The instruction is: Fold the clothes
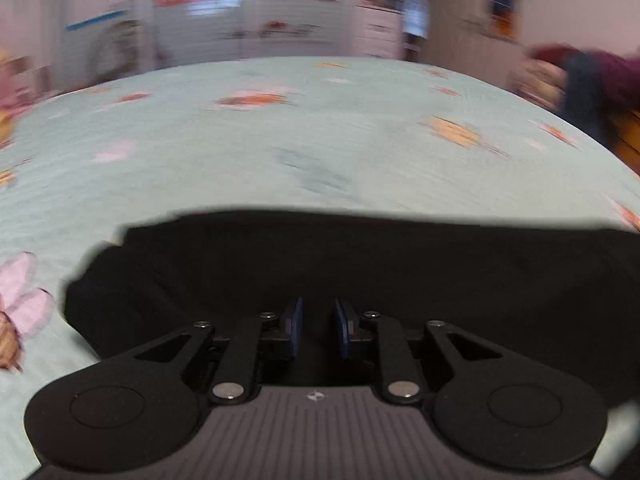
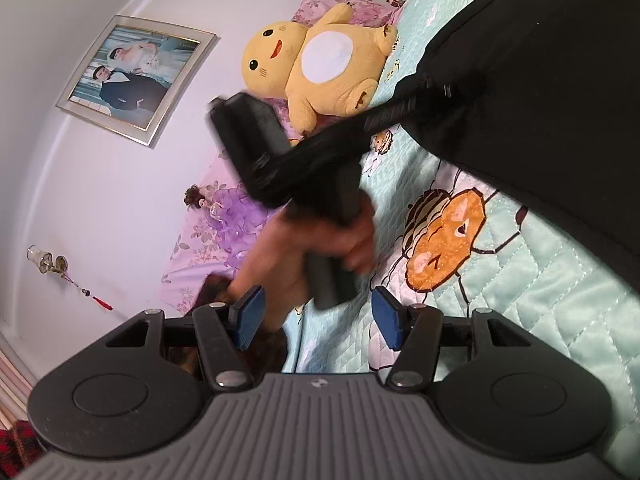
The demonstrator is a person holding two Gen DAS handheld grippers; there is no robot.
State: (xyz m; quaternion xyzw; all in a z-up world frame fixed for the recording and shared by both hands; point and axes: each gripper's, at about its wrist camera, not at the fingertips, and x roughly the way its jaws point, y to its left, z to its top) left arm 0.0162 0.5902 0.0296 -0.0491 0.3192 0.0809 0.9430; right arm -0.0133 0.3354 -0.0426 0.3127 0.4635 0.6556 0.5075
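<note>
Black garment (image 1: pixel 360 264): dark fabric spread flat on the bed, just ahead of the left gripper; in the right wrist view, filling the upper right corner.
Bedspread (image 1: pixel 280 152): pale mint quilted cover with cartoon bee and flower prints, under the garment.
Left gripper (image 1: pixel 318 328): blue pads close together with a narrow gap, no cloth visibly pinched; view motion-blurred.
Left hand (image 2: pixel 316 240): wrapped round the black gripper handle, over the bedspread edge.
Right gripper (image 2: pixel 318 322): jaws well apart, nothing between the blue pads, clear of the garment.
Yellow plush toy (image 2: pixel 320 64): propped at the head of the bed against floral pink pillows (image 2: pixel 348 10).
Framed photograph (image 2: pixel 136 80): on the white wall.
</note>
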